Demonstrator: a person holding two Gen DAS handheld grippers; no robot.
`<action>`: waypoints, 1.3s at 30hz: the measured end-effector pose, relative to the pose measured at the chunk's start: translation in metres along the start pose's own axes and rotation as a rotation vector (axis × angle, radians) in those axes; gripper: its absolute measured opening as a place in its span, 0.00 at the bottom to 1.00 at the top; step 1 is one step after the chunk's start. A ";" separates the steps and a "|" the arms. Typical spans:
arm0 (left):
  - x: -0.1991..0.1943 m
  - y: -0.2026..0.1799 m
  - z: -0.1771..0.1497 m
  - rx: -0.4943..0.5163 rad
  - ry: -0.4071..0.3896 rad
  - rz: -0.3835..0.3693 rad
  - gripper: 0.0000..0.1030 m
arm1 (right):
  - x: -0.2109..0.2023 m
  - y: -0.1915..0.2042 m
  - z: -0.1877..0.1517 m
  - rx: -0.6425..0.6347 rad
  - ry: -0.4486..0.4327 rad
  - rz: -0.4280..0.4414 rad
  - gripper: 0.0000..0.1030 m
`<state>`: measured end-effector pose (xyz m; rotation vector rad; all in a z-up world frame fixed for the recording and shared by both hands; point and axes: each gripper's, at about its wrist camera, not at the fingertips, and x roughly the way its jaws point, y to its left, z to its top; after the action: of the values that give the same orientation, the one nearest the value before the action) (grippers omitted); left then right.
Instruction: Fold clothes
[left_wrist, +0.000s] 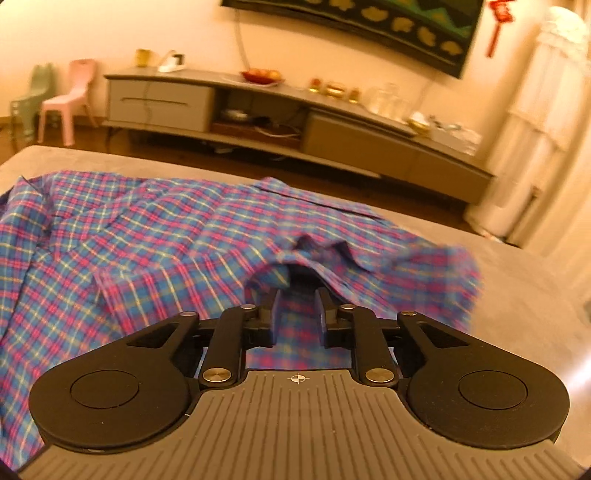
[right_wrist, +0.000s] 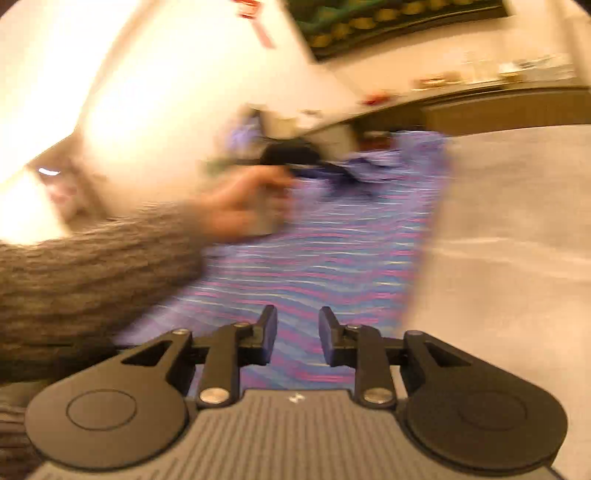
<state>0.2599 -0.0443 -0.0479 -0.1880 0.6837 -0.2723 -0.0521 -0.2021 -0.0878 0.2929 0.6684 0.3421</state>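
A blue, pink and yellow plaid shirt lies spread and rumpled across a grey padded surface, covering its left and middle. In the left wrist view a raised fold of the shirt drapes over the tips of the left gripper. Its jaws stand a moderate way apart with cloth between and over them, but whether they pinch it cannot be told. The shirt's right edge near this gripper is blurred; beyond it the grey surface runs bare to the right and to the far edge.

In the right wrist view, heavily blurred, the right gripper hangs over the near part of the shirt with its jaws apart and nothing between them. The shirt's right edge runs from near to far, with bare grey surface to its right. To the left, a hand in a grey knit sleeve holds the other tool over the far cloth.

Past the far edge stand a long low cabinet, a pink chair at far left, and a pale curtain at right.
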 end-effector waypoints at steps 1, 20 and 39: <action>-0.008 -0.005 -0.004 0.016 0.008 -0.024 0.13 | 0.009 0.000 -0.003 -0.033 0.045 -0.072 0.15; -0.028 -0.086 -0.087 0.267 0.199 -0.374 0.15 | 0.107 -0.045 0.195 -0.386 0.040 -0.367 0.13; -0.021 -0.044 -0.065 0.142 0.305 -0.417 0.20 | 0.341 -0.142 0.292 -0.226 0.187 -0.534 0.23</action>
<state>0.1947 -0.0852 -0.0732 -0.1531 0.9217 -0.7583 0.4168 -0.2391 -0.1104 -0.1391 0.8545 -0.0696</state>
